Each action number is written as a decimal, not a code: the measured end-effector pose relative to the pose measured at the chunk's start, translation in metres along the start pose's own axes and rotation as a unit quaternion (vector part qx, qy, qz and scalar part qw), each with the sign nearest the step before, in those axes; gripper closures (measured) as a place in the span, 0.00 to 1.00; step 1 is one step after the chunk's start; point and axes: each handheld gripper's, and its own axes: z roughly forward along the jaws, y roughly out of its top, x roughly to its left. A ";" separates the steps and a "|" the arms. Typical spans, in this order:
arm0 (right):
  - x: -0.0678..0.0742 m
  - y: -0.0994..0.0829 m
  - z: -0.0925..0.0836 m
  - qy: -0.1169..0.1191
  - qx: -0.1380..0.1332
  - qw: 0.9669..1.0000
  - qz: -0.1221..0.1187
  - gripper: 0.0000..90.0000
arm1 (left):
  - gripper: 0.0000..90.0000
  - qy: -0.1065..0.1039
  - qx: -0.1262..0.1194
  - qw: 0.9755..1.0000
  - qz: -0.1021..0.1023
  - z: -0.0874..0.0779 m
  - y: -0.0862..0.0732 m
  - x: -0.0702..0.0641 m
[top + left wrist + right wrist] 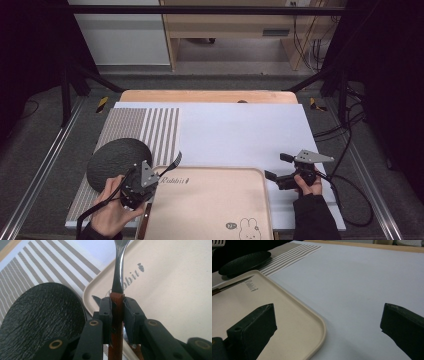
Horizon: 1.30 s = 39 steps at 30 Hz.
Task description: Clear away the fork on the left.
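Wood-handled fork (pixel 117 302) is clamped in my left tool (pixel 117 305) over the tray (pixel 210 210), not yet laid by the plate (pixel 117 162); my right tool (pixel 327 325) gapes empty.

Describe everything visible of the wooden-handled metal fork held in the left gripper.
The fork has a reddish-brown wooden handle and a dark, shiny metal neck that ends in tines. The left gripper is shut on the handle, a black pad on either side. In the high view the fork lies at a slant over the far left corner of the beige tray, tines toward the striped placemat. Whether its tip touches anything cannot be told.
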 end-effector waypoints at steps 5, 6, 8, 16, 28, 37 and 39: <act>0.000 0.000 0.000 0.000 0.000 1.000 0.000 0.01 | 0.85 -0.008 0.006 1.000 -0.007 0.002 -0.001 -0.005; 0.000 0.000 0.000 0.000 0.000 1.000 0.001 0.01 | 0.85 -0.010 0.009 1.000 -0.007 0.002 -0.001 -0.006; 0.000 0.000 0.000 0.000 -0.002 1.000 0.001 0.01 | 0.85 -0.014 0.010 1.000 -0.012 0.002 -0.002 -0.009; 0.000 0.000 -0.001 0.000 -0.001 1.000 0.001 0.01 | 0.85 -0.021 0.019 0.999 -0.020 0.001 -0.003 -0.018; 0.000 0.000 -0.001 0.000 -0.002 1.000 0.001 0.01 | 0.85 -0.053 0.029 0.998 -0.033 0.003 -0.002 -0.035; 0.000 0.000 -0.001 0.000 -0.001 1.000 0.001 0.01 | 0.85 -0.068 0.045 0.996 -0.027 0.008 -0.001 -0.047; 0.000 0.000 -0.001 0.000 -0.002 1.000 0.001 0.01 | 0.85 -0.070 0.050 0.996 -0.027 0.010 0.000 -0.048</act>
